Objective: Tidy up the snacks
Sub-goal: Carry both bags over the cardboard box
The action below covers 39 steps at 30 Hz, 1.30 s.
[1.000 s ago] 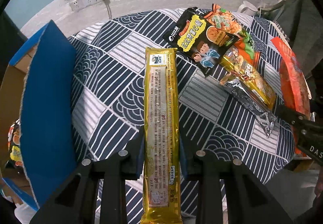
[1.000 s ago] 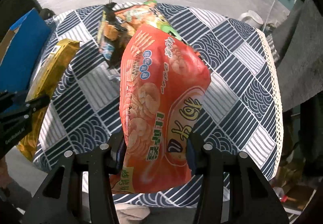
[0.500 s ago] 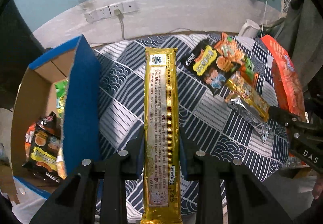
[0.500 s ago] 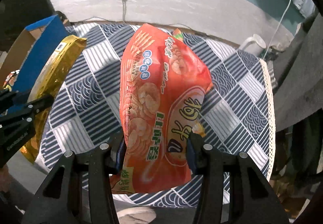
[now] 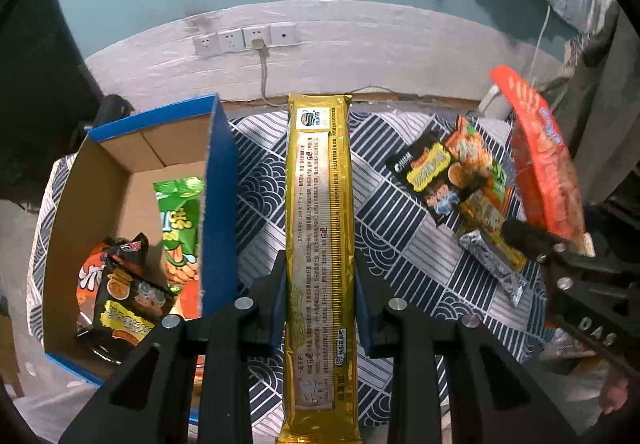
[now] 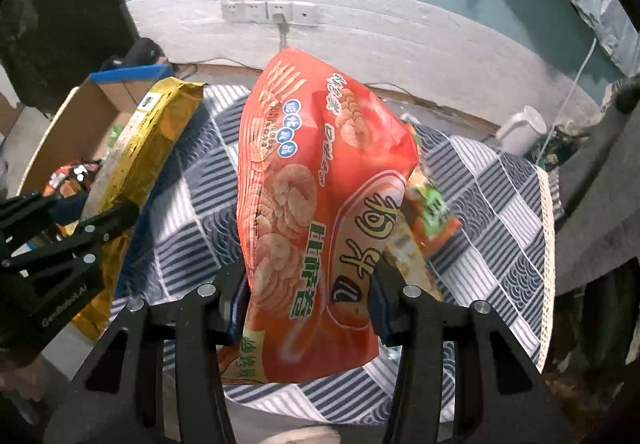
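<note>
Above desk (image 5: pixel 408 244), L gripper (image 5: pixel 320 298) clamps long gold biscuit pack (image 5: pixel 320 244); R gripper (image 6: pixel 306 294) clamps red chip bag (image 6: pixel 320 196). L view only: box (image 5: pixel 218 204) interior w/ green, black snack packs; "DAS" on R gripper. R view: "CoreRobot.AI"-like print, unclear. Vs 1 s ago: both packs raised, box now visible.

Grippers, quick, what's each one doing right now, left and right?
Left gripper: closed on the long gold biscuit pack.
Right gripper: closed on the red-orange chip bag.
</note>
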Available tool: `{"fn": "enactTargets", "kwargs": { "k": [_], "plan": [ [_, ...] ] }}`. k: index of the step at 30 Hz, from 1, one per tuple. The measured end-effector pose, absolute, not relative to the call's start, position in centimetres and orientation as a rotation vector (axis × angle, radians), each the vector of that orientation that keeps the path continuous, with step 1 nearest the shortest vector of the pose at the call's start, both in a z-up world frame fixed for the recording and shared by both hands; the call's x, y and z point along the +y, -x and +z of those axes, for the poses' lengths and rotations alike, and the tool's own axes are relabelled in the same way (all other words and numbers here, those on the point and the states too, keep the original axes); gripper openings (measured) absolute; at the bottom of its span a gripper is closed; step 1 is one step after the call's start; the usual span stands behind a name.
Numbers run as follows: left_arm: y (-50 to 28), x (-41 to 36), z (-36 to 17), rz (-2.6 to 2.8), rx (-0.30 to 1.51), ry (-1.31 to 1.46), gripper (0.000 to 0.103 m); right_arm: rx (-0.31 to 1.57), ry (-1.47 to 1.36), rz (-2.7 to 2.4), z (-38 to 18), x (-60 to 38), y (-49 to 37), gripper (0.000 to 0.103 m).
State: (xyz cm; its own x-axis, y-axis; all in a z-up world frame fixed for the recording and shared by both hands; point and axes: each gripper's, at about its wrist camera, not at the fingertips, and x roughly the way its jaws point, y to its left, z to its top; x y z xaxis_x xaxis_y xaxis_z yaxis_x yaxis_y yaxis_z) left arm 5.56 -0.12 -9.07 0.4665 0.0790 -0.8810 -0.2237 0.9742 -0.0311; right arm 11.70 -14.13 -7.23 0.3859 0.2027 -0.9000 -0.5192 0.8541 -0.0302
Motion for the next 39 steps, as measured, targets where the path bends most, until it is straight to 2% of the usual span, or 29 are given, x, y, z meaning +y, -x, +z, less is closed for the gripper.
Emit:
{"fn": "enactTargets", "kwargs": {
  "k": [14,39],
  "plan": [
    [-3.3,7.0,-7.6,0.261,1.027,0.233,0.029,1.068,0.381,0.556,-7.2,-6.8,-11.7,0.047],
    [1.8,19.0,-10.4,0.469,1.052,0.354,0.029,1.068,0.491,0.737,-8.2,7.4,-8.3,0.047]
  ]
}}
